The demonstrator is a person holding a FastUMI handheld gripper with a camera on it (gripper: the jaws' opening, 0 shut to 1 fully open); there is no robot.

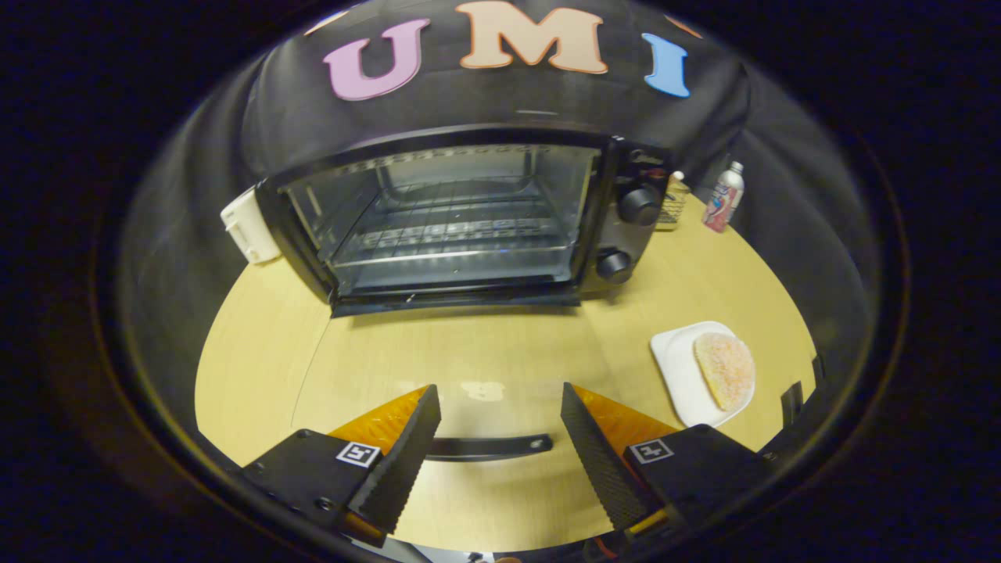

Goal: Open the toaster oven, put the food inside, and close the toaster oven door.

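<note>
Gripper view
Jaws (500, 426): my jaws stand wide apart, gripping nothing; the door handle (489, 446) shows in the gap between them.
Toaster oven (469, 215): straight ahead, well beyond my jaws, open, its glass door lying flat toward me over the table (258, 344); wire rack (453, 234) bare inside.
Food (726, 369): a sugared pastry on a white plate (679, 367), just ahead and right of my right jaw.
Bottle (723, 197): far right, past the oven.

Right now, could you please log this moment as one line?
toaster oven: door open | food: on plate, outside | hand-held gripper: open, door handle between fingers
</note>
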